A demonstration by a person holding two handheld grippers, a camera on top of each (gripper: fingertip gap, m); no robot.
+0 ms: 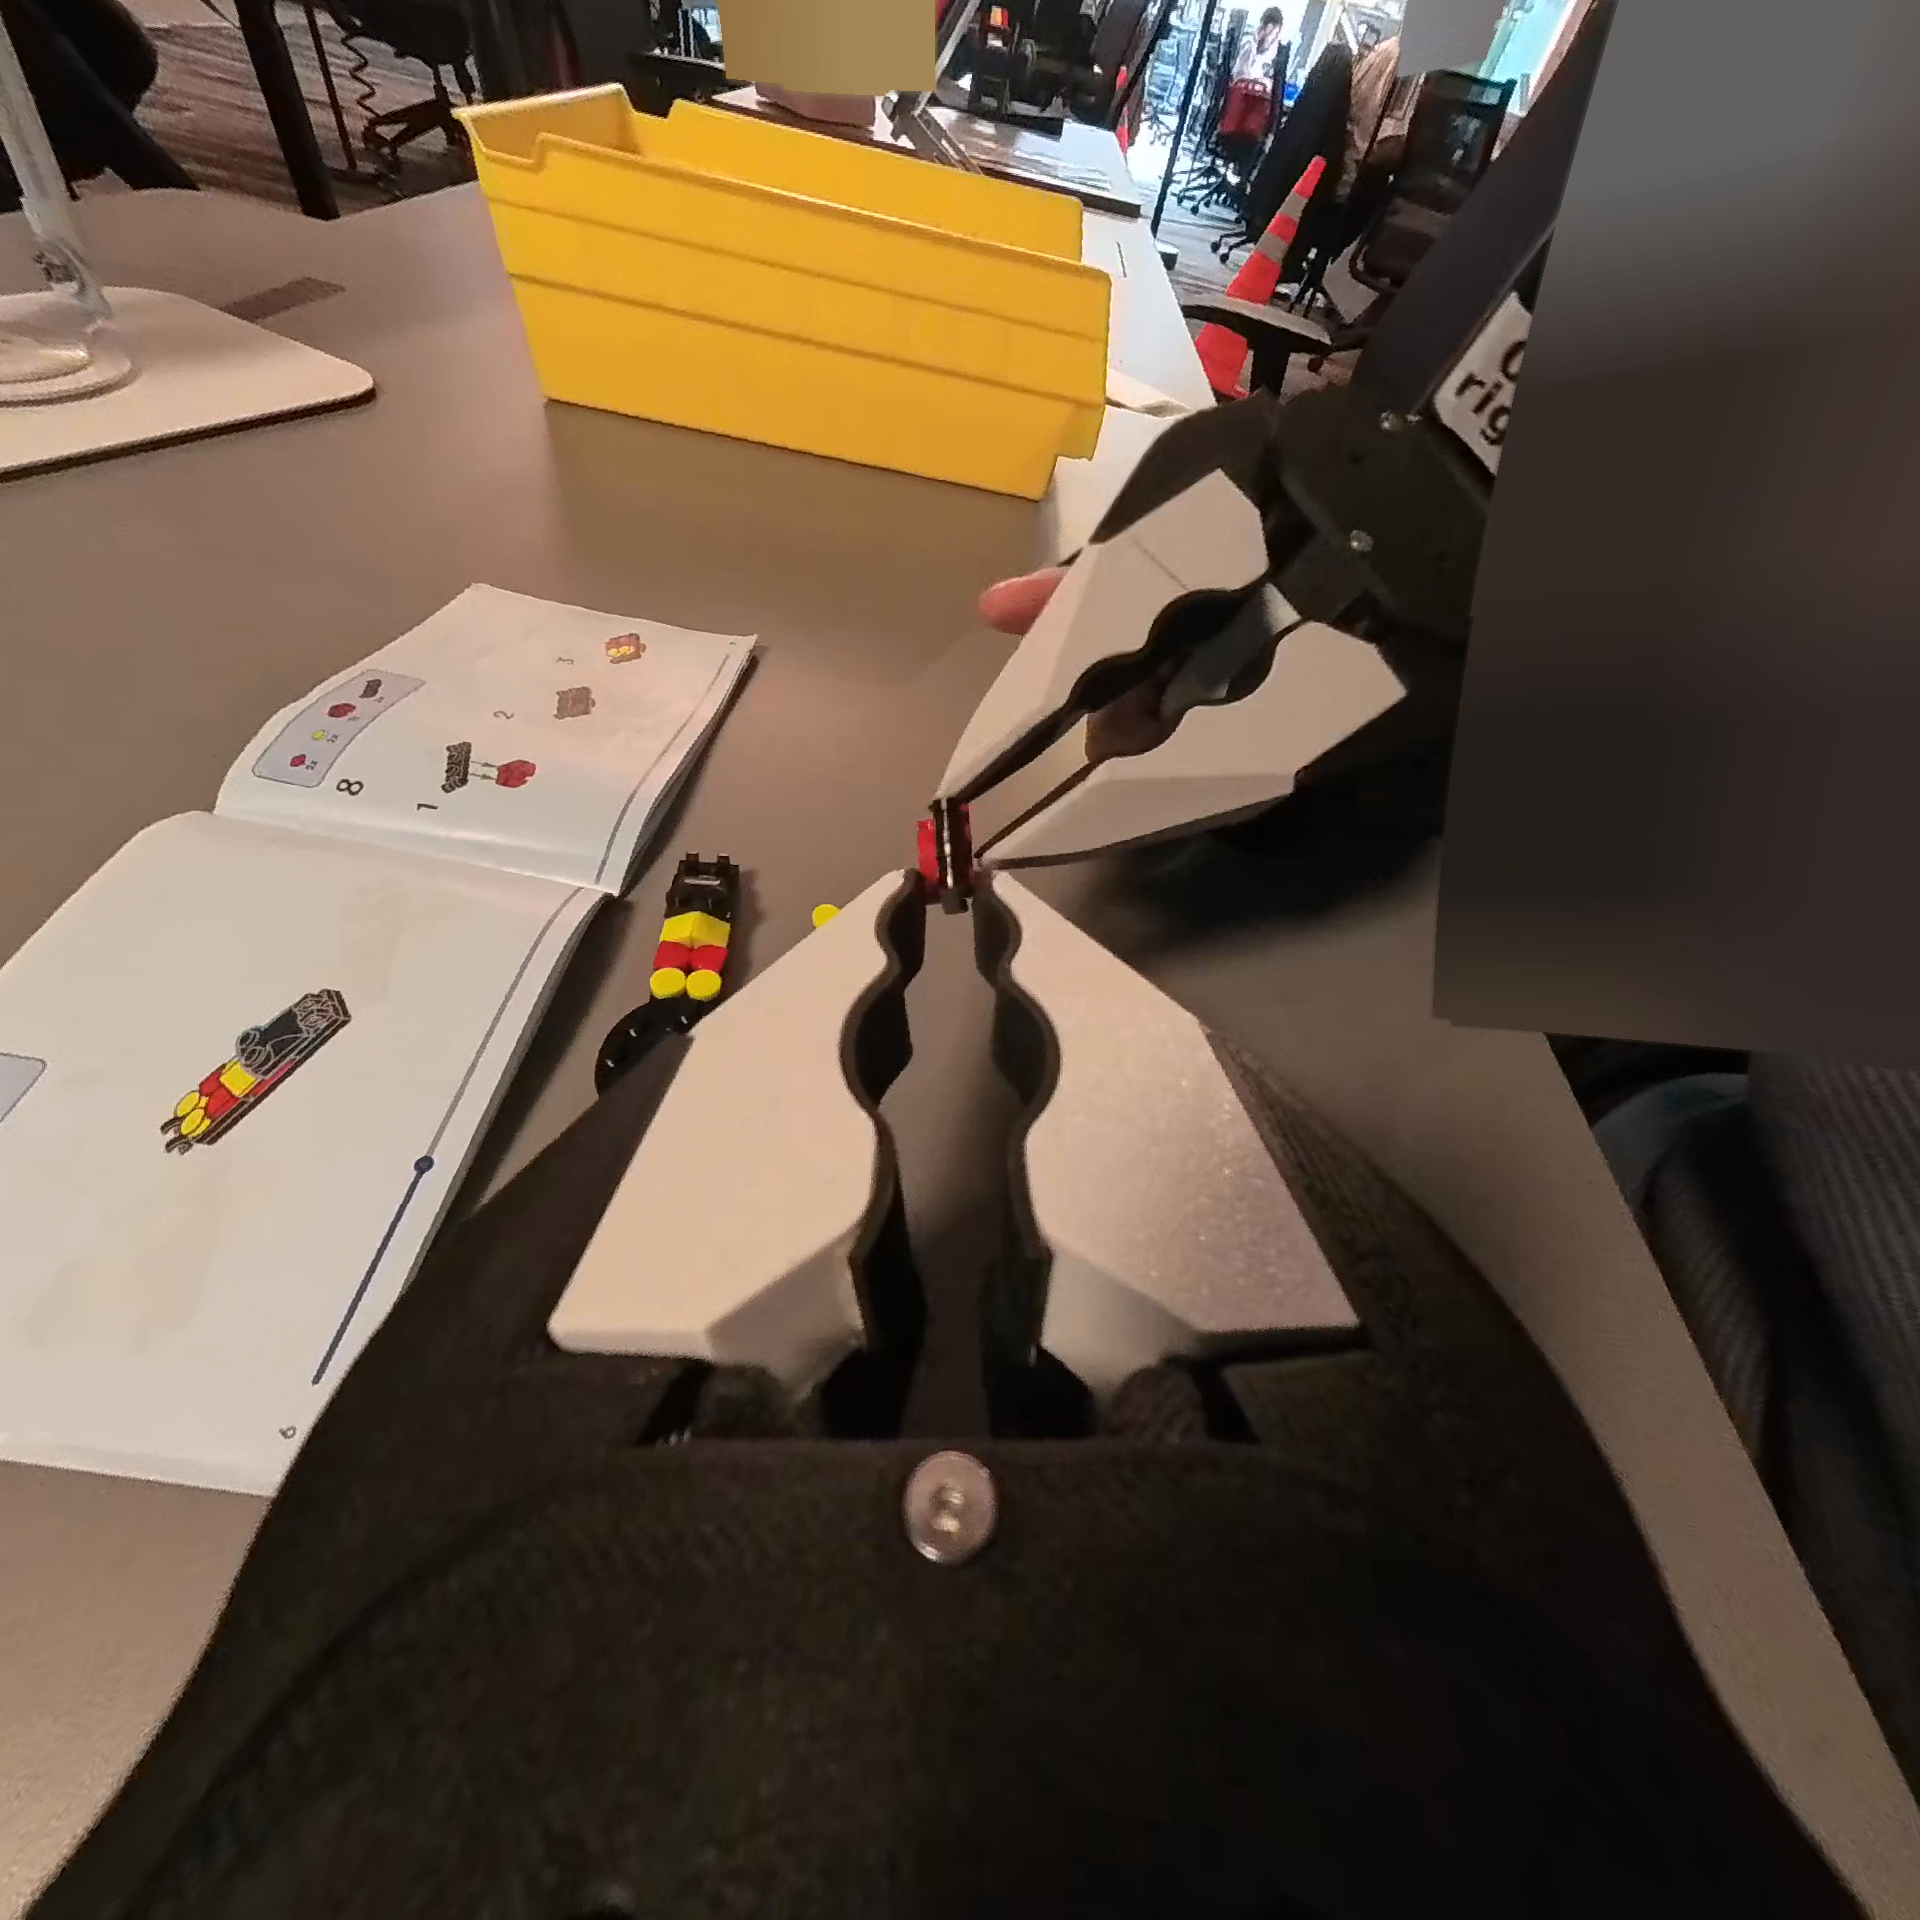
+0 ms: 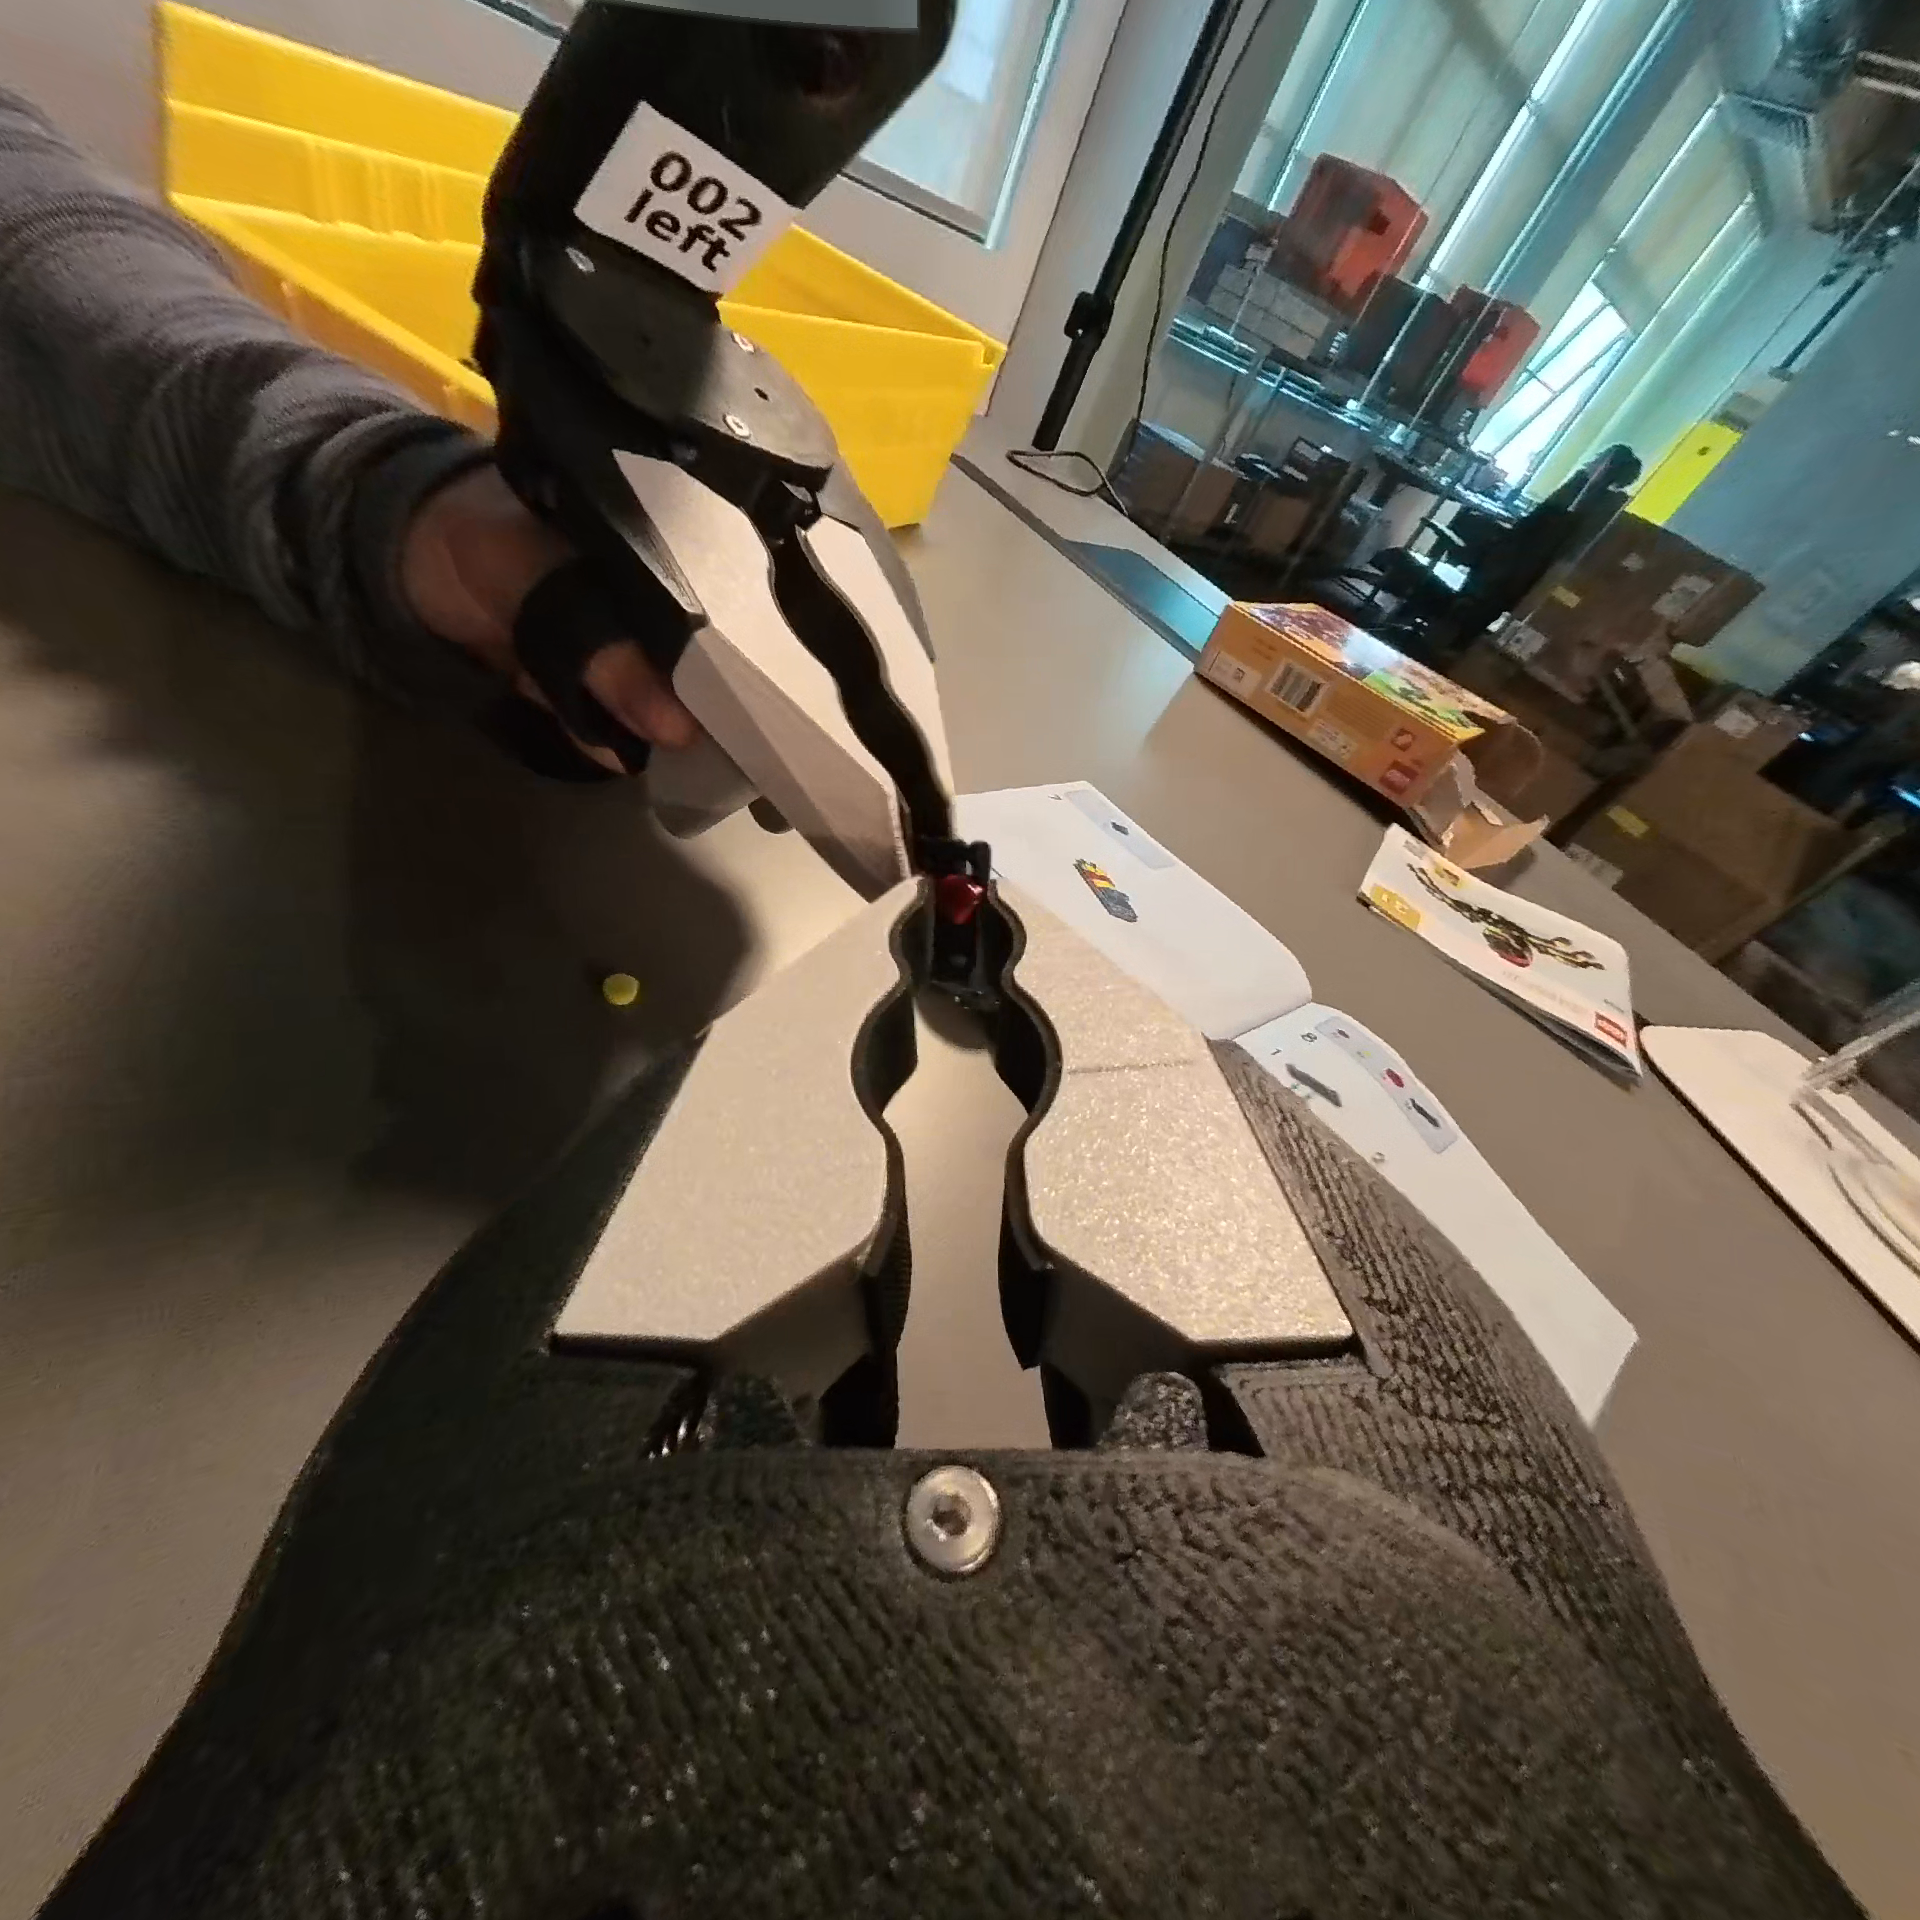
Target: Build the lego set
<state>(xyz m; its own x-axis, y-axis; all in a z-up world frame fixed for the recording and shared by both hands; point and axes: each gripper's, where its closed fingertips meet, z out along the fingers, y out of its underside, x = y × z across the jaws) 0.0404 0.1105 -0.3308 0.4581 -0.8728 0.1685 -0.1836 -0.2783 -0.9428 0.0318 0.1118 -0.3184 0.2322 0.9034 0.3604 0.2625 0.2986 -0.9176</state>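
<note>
My left tongs (image 1: 948,883) and right tongs (image 1: 971,831) meet tip to tip above the table (image 1: 623,540), both pinched on one small red-and-black brick stack (image 1: 948,862) held between them. I judge the risk is in the squeeze: push off-axis and the tiny stack may twist, pop free and skitter over the table edge. The part-built black, red and yellow model (image 1: 691,951) lies just beside the open instruction booklet (image 1: 312,987), with a loose yellow stud (image 2: 620,988) near it. The yellow bin (image 1: 800,291) stands well behind; nothing blocks the join but my own tips crowding it.
</note>
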